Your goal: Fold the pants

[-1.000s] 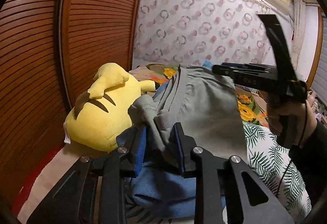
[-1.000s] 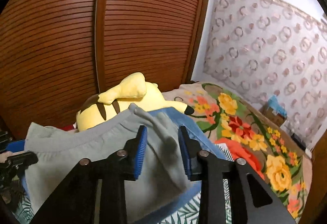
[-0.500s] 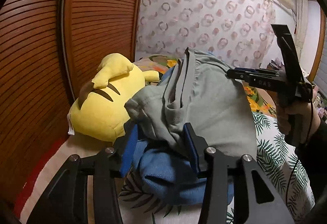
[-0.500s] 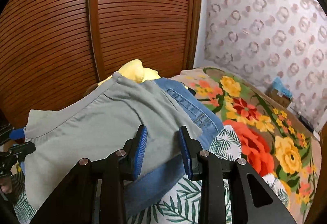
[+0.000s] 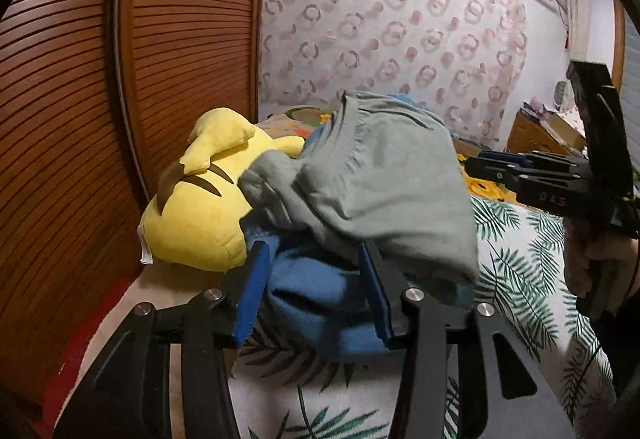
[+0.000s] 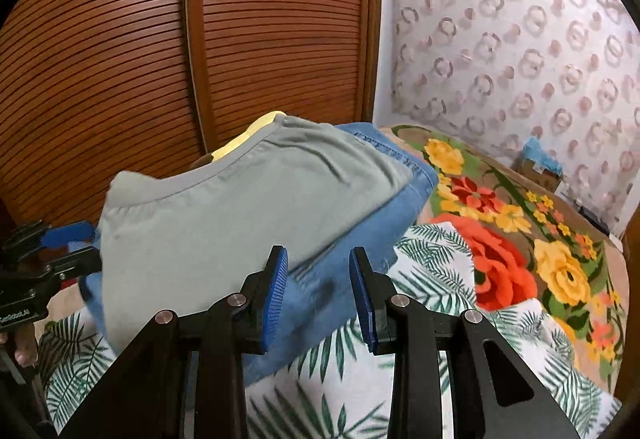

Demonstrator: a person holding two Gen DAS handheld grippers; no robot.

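Observation:
Folded grey-green pants [image 5: 380,179] lie on top of a folded blue denim garment [image 5: 320,299] on the bed; they also show in the right wrist view [image 6: 240,207] over the denim [image 6: 360,239]. My left gripper [image 5: 316,291] is open, its blue pads either side of the denim's near end, just under the grey pants' edge. My right gripper [image 6: 318,291] is open and empty, just in front of the stack's near edge. The right gripper also shows in the left wrist view [image 5: 504,163], to the right of the stack.
A yellow plush toy [image 5: 200,207] lies left of the stack against the brown slatted wardrobe doors [image 5: 80,119]. The bed has a leaf-print sheet [image 5: 520,279] and a flowered blanket [image 6: 500,239]. A patterned curtain [image 5: 400,31] hangs behind.
Both grippers opened and let go of the grey pants, which dropped onto the denim stack. Both grippers drew back a little from the stack.

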